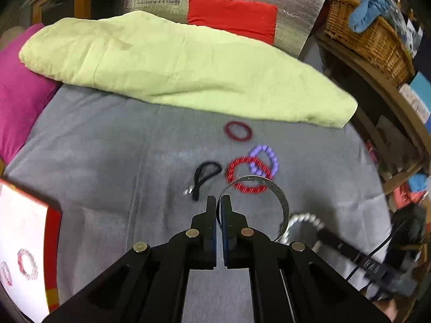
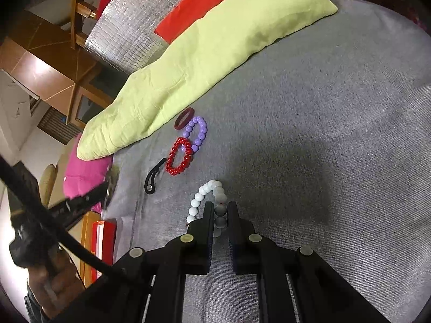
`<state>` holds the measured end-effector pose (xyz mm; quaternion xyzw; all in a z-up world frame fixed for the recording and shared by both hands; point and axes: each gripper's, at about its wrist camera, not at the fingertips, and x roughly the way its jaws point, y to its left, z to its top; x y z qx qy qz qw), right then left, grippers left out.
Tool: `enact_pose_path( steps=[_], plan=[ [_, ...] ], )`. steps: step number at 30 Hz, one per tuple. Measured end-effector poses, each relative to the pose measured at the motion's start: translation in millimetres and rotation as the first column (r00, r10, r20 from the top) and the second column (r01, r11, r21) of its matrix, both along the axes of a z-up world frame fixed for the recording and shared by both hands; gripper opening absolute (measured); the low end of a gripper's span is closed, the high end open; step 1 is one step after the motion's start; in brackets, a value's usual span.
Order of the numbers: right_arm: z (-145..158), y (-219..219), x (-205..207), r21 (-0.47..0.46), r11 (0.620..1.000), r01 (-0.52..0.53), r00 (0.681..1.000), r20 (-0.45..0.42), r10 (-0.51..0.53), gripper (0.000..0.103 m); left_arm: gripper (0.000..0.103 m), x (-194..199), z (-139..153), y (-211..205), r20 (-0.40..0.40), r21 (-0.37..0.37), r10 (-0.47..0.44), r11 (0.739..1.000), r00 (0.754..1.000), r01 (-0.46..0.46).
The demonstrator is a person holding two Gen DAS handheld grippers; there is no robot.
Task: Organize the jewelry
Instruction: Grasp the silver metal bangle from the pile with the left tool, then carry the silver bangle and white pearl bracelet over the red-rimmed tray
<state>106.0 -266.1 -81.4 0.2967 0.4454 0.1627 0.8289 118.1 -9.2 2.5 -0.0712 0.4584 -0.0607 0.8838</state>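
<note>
Our left gripper is pressed together on the thin edge of a silver bangle, whose hoop arcs up and off to the right of the fingers. Our right gripper pinches one side of a white bead bracelet; the rest of its loop trails leftward on the grey bedspread. The red-edged jewelry box lies to the far left of the left gripper, at the bed's edge, with two bracelets already inside, so we judge the left hand nearer to it. Ahead lie a red bead bracelet overlapping a purple bead bracelet, a dark red bangle and a black hair tie. The bedspread between gripper and box is open; the green pillow bounds the far side.
</note>
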Motion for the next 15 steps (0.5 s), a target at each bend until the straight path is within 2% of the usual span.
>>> enact_pose_path(
  steps=[3,8,15],
  plan=[
    [5.0,1.3,-2.2,-0.008,1.000,-0.005,1.000,0.016,0.005,0.010,0.004,-14.5,-12.0,-1.5,-0.009,0.028,0.007,1.000,1.000,-0.007],
    [11.4,4.7,-10.3,-0.034,0.999,-0.018,0.999,0.036,0.019,0.010,0.004,-40.0,-25.8,6.3,-0.028,0.032,0.038,0.999,0.999,-0.037],
    [30.3,8.8,-37.1,-0.053,0.999,-0.014,0.998,0.065,0.018,0.010,0.003,-75.7,-24.7,20.3,-0.018,0.048,0.072,0.996,0.997,-0.071]
  ],
)
